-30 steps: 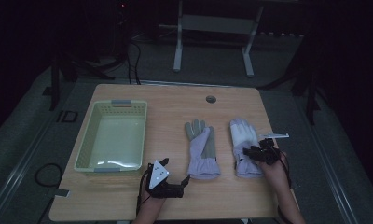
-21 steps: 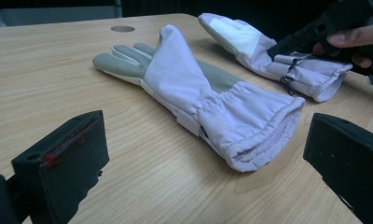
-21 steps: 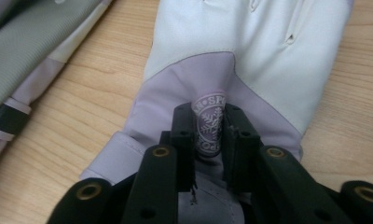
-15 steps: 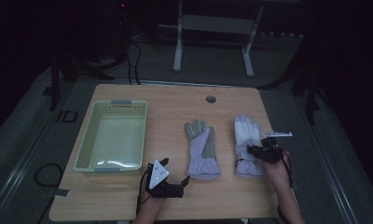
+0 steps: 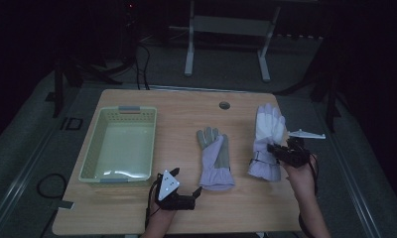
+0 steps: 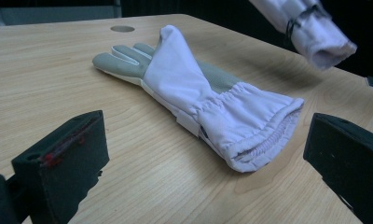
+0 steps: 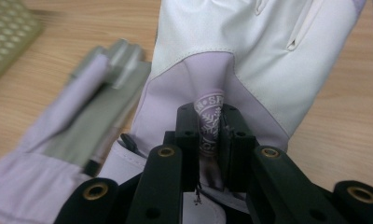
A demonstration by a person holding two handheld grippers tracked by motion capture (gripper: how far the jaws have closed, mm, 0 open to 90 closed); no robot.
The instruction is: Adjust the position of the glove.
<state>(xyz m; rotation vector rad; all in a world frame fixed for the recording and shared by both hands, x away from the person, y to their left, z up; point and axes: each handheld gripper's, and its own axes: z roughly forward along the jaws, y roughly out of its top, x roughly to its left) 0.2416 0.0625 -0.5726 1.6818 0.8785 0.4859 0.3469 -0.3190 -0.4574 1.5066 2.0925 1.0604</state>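
Basket (image 5: 119,144) sits at table (image 5: 186,213) left, well clear; second glove (image 5: 215,157) lies flat mid-table before the left gripper (image 5: 186,198), jaws apart. Right gripper (image 7: 208,140), jaws just closed, pinches a fold of the white-lilac right glove (image 5: 267,144), lifted off the table's right side, fingers up.

left claw (image 5: 197,191) agape, right claw (image 5: 272,150) pinched, raised
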